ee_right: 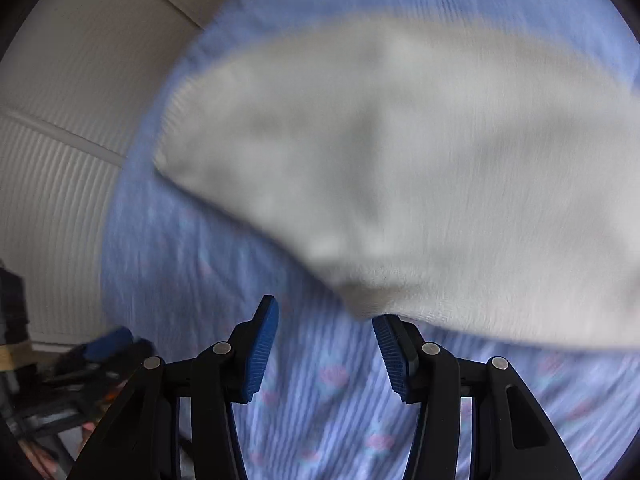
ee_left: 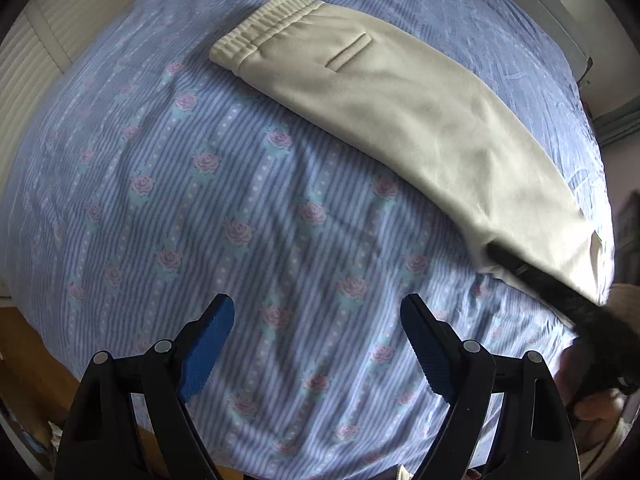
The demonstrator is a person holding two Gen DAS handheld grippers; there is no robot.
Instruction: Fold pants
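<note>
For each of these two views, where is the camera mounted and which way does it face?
Left wrist: on the left hand-held gripper, looking steeply down at the blue striped rose-print bedsheet and cream pants; the right hand-held gripper shows at the hem.
Right wrist: on the right hand-held gripper, blurred, facing down at the pants' edge.
Shared: pants and bedsheet.

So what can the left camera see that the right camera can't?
Only the left view shows the pants' waistband, the back pocket and the open left tool above bare sheet. Only the right view shows the right tool, open, with the blurred pants' edge at one pad, not pinched. Both show the cream pants on the blue flowered bedsheet.
</note>
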